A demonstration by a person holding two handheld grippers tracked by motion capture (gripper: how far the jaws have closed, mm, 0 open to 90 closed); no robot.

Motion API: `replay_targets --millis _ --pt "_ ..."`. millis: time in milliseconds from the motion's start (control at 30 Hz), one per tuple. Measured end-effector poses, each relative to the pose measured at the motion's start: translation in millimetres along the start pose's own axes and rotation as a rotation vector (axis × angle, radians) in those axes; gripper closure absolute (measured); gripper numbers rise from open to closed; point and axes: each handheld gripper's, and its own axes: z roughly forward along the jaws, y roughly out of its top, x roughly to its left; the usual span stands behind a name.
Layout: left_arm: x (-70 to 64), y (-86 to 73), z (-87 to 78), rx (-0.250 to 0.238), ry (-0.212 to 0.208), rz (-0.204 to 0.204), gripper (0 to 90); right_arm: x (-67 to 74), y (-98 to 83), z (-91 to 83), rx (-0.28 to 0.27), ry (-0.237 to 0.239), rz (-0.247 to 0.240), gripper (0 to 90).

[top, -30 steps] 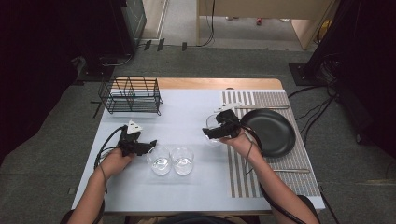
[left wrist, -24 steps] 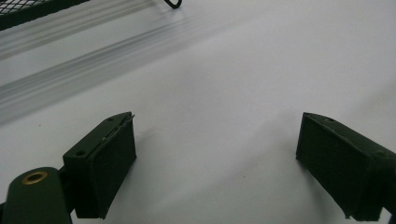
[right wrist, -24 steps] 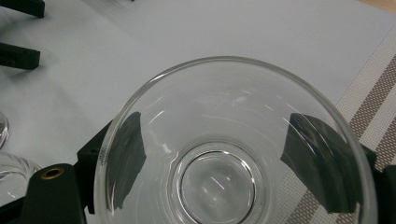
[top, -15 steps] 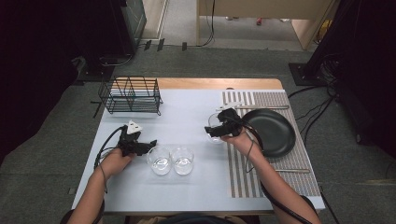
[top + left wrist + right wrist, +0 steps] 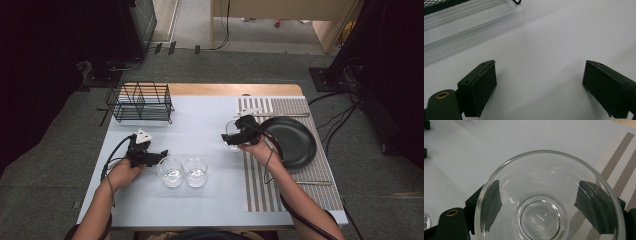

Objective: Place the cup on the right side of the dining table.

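A recording lab is suggested: a bench [image 5: 210,115] is set on grey carpet [image 5: 60,165], ringed by dark equipment stands [image 5: 120,30] and trailing cables [image 5: 345,125] at right.

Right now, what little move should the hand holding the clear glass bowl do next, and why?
Probably carry the clear glass bowl left and set it beside the two clear glass bowls on the pale blue table. The right gripper is shut on it at the striped placemat's edge, and the left gripper is open.
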Motion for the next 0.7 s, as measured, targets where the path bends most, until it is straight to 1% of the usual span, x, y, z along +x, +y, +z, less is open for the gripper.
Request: replay_targets --millis 200,300,400,700 --pt "0.1 0.0 0.0 0.0 0.0 0.0 11.8 -1.6 -0.5 0.6 0.004 -0.007 0.0 18.5" --pt "0.0 0.0 0.0 0.0 0.0 0.0 11.8 -2.7 0.4 1.6 0.009 -0.018 -0.012 18.5" --pt "0.1 0.0 0.1 0.0 -0.001 0.0 11.8 -4.8 1.6 1.8 0.004 -0.023 -0.005 18.5" --pt "0.1 0.0 0.0 0.0 0.0 0.0 11.7 -8.8 5.6 3.8 0.011 -0.035 -0.006 18.5"
